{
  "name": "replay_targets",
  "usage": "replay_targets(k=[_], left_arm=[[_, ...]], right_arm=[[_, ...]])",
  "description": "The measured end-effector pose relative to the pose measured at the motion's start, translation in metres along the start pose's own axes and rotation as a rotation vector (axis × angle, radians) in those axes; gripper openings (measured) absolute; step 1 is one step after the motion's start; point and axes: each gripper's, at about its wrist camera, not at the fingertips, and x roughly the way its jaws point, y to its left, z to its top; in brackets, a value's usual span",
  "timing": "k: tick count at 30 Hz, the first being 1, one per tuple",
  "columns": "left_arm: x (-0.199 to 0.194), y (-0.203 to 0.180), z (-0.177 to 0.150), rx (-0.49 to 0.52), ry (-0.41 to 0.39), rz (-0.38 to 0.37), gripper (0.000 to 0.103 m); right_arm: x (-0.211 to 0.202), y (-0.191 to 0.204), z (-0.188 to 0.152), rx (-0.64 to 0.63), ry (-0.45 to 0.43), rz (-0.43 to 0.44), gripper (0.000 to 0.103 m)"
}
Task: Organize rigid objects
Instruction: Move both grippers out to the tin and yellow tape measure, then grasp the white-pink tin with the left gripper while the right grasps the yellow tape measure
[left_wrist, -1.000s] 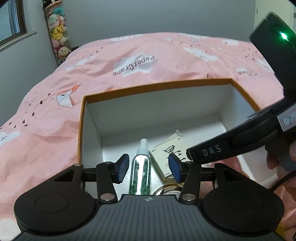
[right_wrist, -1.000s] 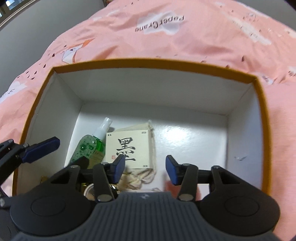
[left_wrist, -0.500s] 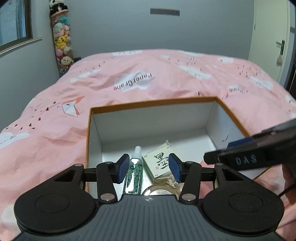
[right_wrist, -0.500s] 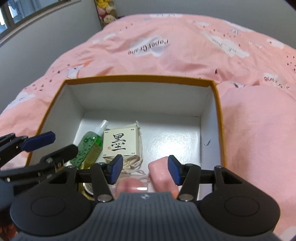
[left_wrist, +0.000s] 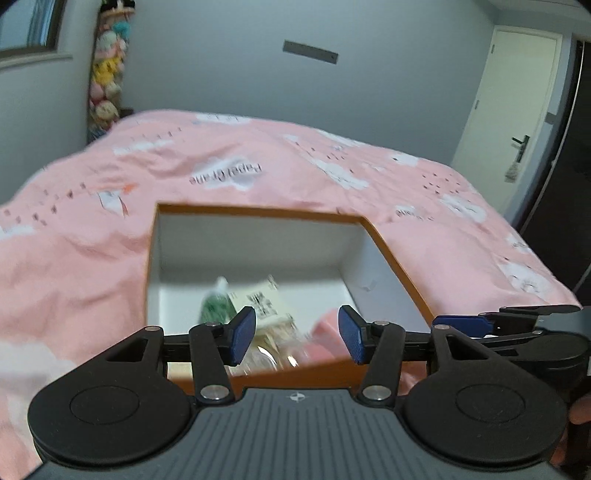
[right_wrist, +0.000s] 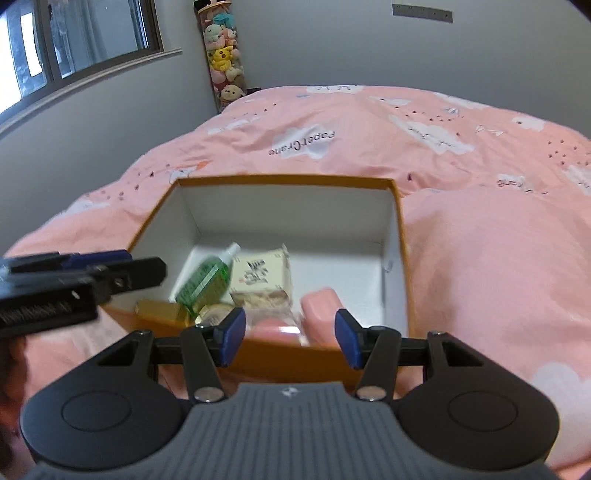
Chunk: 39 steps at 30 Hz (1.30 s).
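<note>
An open orange box with white walls (right_wrist: 391, 236) (left_wrist: 384, 251) sits on the pink bedspread. Inside lie a green bottle (right_wrist: 205, 278) (left_wrist: 214, 308), a cream box with black characters (right_wrist: 264, 273) (left_wrist: 260, 301), a pink block (right_wrist: 319, 304) (left_wrist: 325, 326), a gold box (right_wrist: 159, 312) and a round tin (right_wrist: 214, 312). My left gripper (left_wrist: 297, 334) is open and empty, above the box's near edge; it also shows at the left of the right wrist view (right_wrist: 110, 266). My right gripper (right_wrist: 286, 338) is open and empty, near the front wall; it also shows at the right of the left wrist view (left_wrist: 480, 323).
The pink bedspread (right_wrist: 480, 240) surrounds the box on all sides. A column of plush toys (right_wrist: 221, 62) stands in the far corner. A window (right_wrist: 74, 48) is on the left wall and a white door (left_wrist: 513, 107) at the far right.
Both grippers have pulled back and up from the box, so more of the room shows. The box looks smaller and its near wall has come into view. Both stay open.
</note>
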Motion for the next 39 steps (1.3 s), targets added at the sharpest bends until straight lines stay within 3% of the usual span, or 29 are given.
replay_targets(k=[13, 18, 28, 31, 39], left_arm=[[0.013, 0.009, -0.049, -0.078, 0.216, -0.09, 0.061], [0.018, 0.002, -0.061, -0.06, 0.276, -0.118, 0.061], [0.032, -0.005, -0.083, -0.04, 0.402, -0.173, 0.061], [0.036, -0.006, -0.088, -0.037, 0.429, -0.204, 0.067], [0.053, -0.005, -0.095, -0.054, 0.475, -0.162, 0.075]], right_arm=[[0.001, -0.029, -0.055, 0.116, 0.179, -0.063, 0.055], [0.009, -0.036, -0.072, 0.156, 0.254, -0.069, 0.06], [0.017, -0.04, -0.094, 0.189, 0.34, -0.061, 0.062], [0.019, -0.038, -0.095, 0.177, 0.353, -0.058, 0.062], [0.03, -0.038, -0.098, 0.175, 0.391, -0.051, 0.061]])
